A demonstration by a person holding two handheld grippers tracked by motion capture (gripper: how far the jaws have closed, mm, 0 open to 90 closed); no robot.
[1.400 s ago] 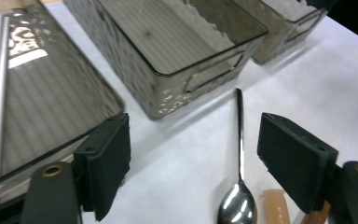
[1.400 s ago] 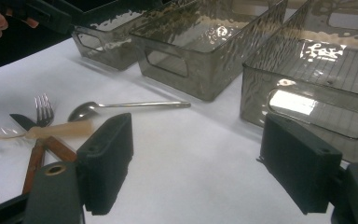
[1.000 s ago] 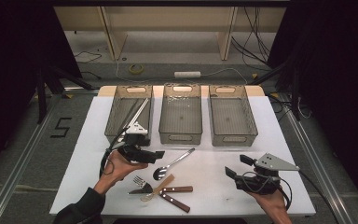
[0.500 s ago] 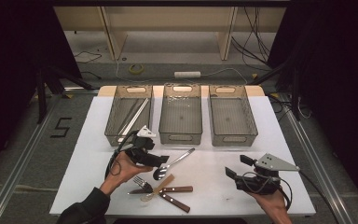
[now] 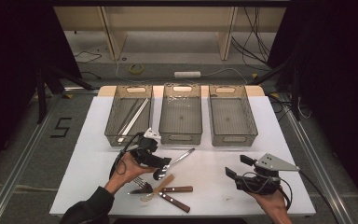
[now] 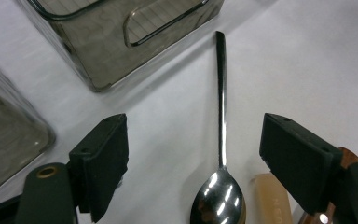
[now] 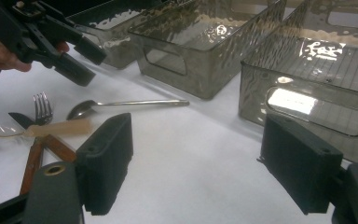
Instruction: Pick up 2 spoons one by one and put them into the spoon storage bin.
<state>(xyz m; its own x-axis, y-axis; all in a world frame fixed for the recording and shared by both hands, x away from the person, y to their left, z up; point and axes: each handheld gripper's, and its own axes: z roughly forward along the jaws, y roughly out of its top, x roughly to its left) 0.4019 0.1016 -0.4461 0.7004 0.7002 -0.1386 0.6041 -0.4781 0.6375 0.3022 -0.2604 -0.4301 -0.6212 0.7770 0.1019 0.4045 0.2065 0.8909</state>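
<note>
Surface: white table [image 5: 93, 154], rectangular, standing on a grey floor with metal rails along both sides; a "5" is marked on the floor [image 5: 61, 127] at left. Black curtains to either side, a pale wooden frame and loose cables behind the table, a white power strip [image 5: 187, 74] on the floor beyond it

Three smoked clear bins in a row at the far edge: left bin [image 5: 128, 115] holds long metal utensils lying lengthwise, middle bin [image 5: 182, 114] and right bin [image 5: 232, 116] look bare inside

Metal spoon [image 5: 173, 164] lies flat on the table just in front of the middle bin. Long axis diagonal: bowl toward the person and left, handle tip toward the far right, ending near the middle bin's front wall. In the left gripper view the spoon [image 6: 220, 154] runs straight up the frame, bowl at the bottom

Left gripper [image 5: 164, 162] hovers over the bowl end, jaws wide apart, one on each side of the spoon, holding nothing; contact not seen

Just beside the bowl: a fork [image 5: 142, 184], a clear plastic spoon [image 5: 157, 188] and two wooden-handled knives [image 5: 177, 196], piled crosswise

Right gripper [image 5: 235, 167] is at the near right, well apart from the cutlery, jaws wide apart and empty
</note>
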